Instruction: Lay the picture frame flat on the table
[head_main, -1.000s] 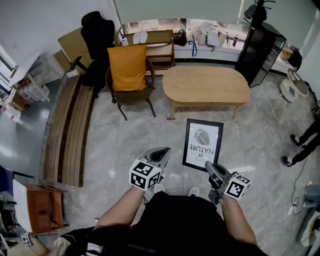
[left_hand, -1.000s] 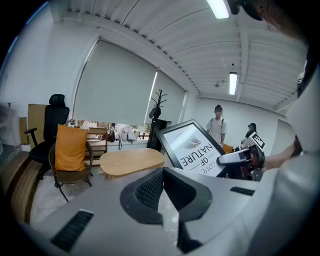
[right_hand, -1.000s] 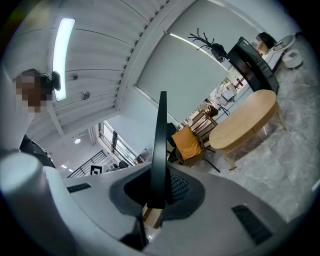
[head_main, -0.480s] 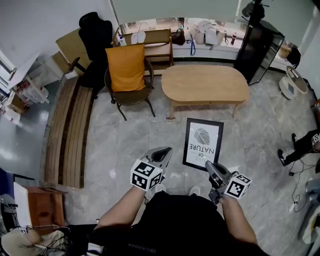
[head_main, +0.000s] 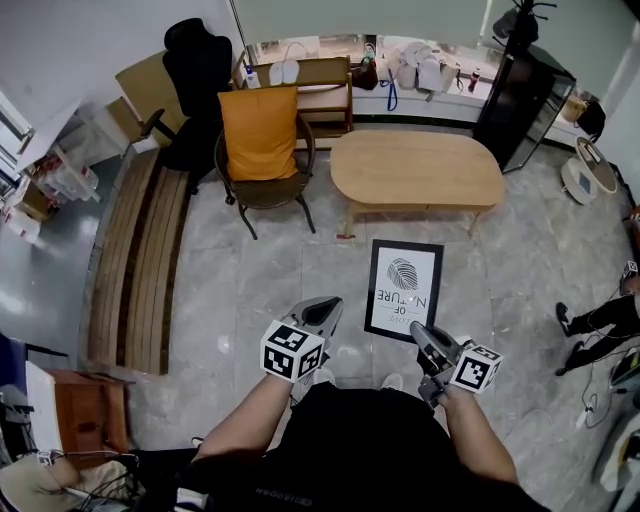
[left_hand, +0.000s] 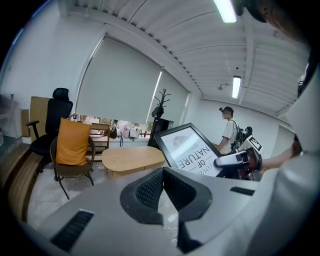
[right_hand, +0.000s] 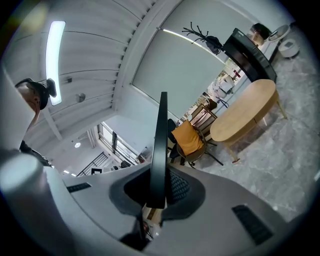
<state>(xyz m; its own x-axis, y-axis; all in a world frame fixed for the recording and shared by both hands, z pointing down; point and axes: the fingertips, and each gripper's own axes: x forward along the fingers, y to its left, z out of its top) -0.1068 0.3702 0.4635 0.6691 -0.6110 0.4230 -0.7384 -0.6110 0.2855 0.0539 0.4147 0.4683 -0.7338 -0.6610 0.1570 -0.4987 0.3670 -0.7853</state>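
- A person stands on a grey tiled floor, seen from above, with a gripper in each hand.
- The right gripper (head_main: 425, 336) pinches the near edge of the picture frame (head_main: 404, 290). Its own view shows the thin black frame (right_hand: 159, 150) edge-on between the jaws.
- The frame is in the air in front of the person, print facing up. It sits between them and the oval wooden table (head_main: 417, 170), which is farther off.
- The left gripper (head_main: 322, 308) is held just left of the frame. Its jaws are pressed together with nothing in them.
- Risk: a single pinch on one edge carries the whole frame. It could swing or slip from the jaws, probably if it is tipped quickly.
- Risk: the frame's far edge could knock the table rim if it comes in too low.
- The tabletop looks bare, and the floor between the person and the table is open.
- A chair (head_main: 262, 190) with an orange cushion (head_main: 258, 132) stands left of the table, with a long wooden bench (head_main: 140, 260) farther left.
- Another person's legs (head_main: 590, 320) show at the right edge, well apart from the frame.
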